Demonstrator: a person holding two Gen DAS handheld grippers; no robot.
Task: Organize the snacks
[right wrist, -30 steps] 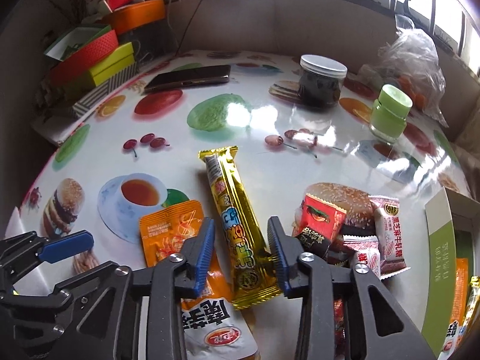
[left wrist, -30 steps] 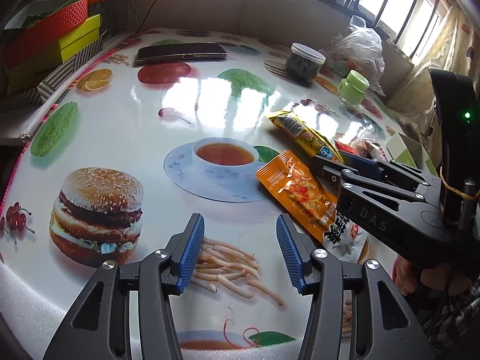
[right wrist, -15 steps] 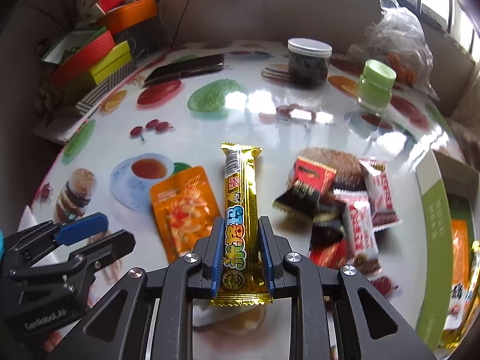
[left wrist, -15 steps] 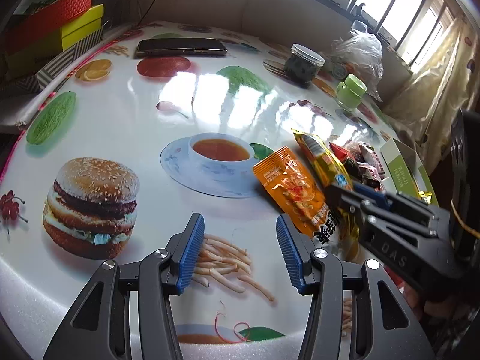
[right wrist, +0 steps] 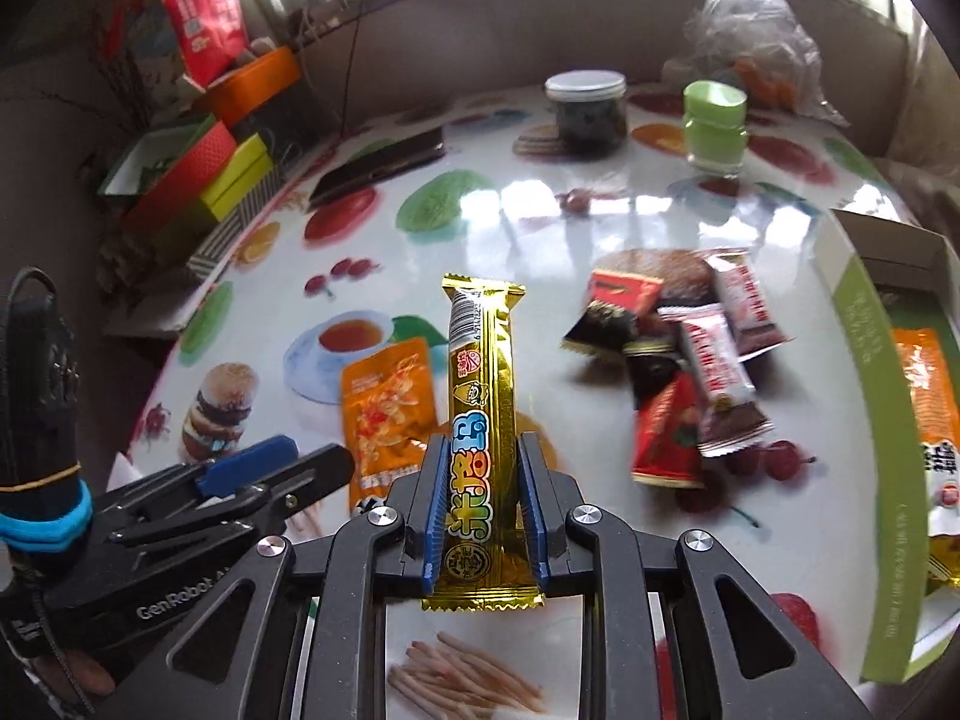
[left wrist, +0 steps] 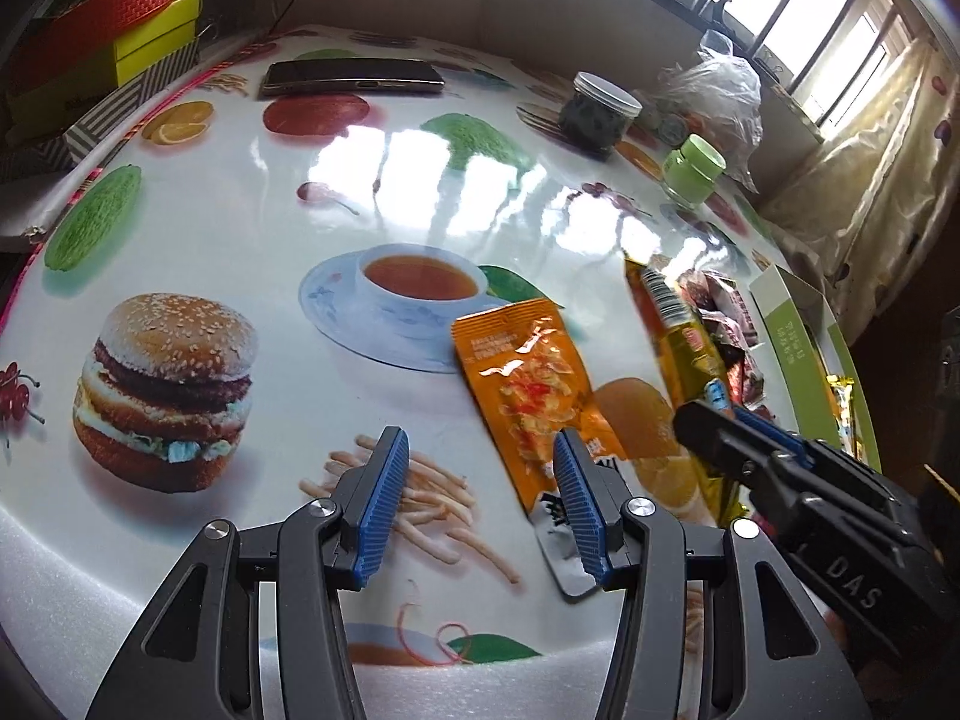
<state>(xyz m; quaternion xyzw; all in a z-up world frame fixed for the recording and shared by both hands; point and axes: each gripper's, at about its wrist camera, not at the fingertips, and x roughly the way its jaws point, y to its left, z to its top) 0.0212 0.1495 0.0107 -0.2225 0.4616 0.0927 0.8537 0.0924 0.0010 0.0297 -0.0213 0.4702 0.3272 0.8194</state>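
My right gripper (right wrist: 483,450) is shut on a long gold snack bar (right wrist: 482,384) and holds it lifted above the table, pointing away from me; the bar also shows in the left wrist view (left wrist: 678,330). My left gripper (left wrist: 480,480) is open and empty, low over the table's near edge. An orange snack pouch (left wrist: 528,384) lies flat just right of its right finger, and shows in the right wrist view (right wrist: 387,402). A pile of small red, white and dark snack packets (right wrist: 690,360) lies to the right. A green box (right wrist: 864,396) at the right edge holds an orange pouch (right wrist: 930,408).
A dark jar with a white lid (right wrist: 585,114), a green jar (right wrist: 714,126), a plastic bag (right wrist: 750,36) and a phone (left wrist: 354,75) stand at the back. Stacked red, yellow and striped boxes (left wrist: 114,54) sit at the back left.
My right gripper closed on the gold bar and lifted it off the table, toward the right. My left gripper stayed open and shifted slightly.
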